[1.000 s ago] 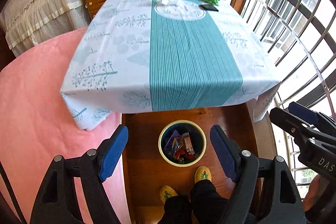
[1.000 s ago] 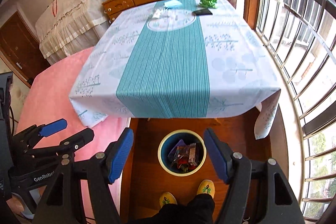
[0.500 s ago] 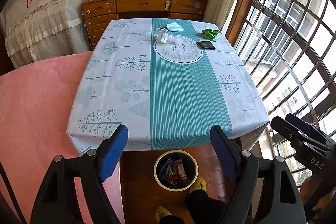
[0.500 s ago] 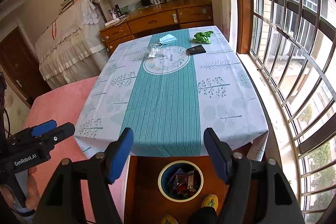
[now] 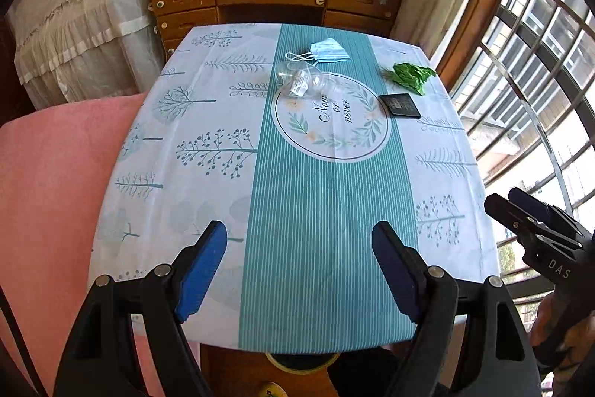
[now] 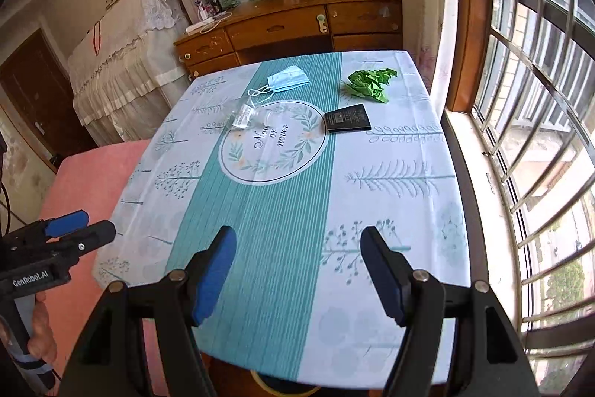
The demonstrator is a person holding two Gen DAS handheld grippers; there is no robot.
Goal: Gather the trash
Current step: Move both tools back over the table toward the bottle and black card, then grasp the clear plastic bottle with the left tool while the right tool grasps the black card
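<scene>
At the tabletop's point(image 5: 186, 196) far end lie a crushed clear plastic bottle point(image 5: 303, 81), blue face mask point(image 5: 329, 51), green crumpled paper point(image 5: 412, 75) and flat black packet point(image 5: 399, 105): all look light; pinch edges or folds. Both grippers' point(image 5: 299, 270) point(image 6: 297, 265) fingers gape wide, holding nothing.

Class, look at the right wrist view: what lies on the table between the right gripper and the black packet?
Nothing but bare tablecloth lies between the right gripper and the black packet; the right wrist view shows this.
</scene>
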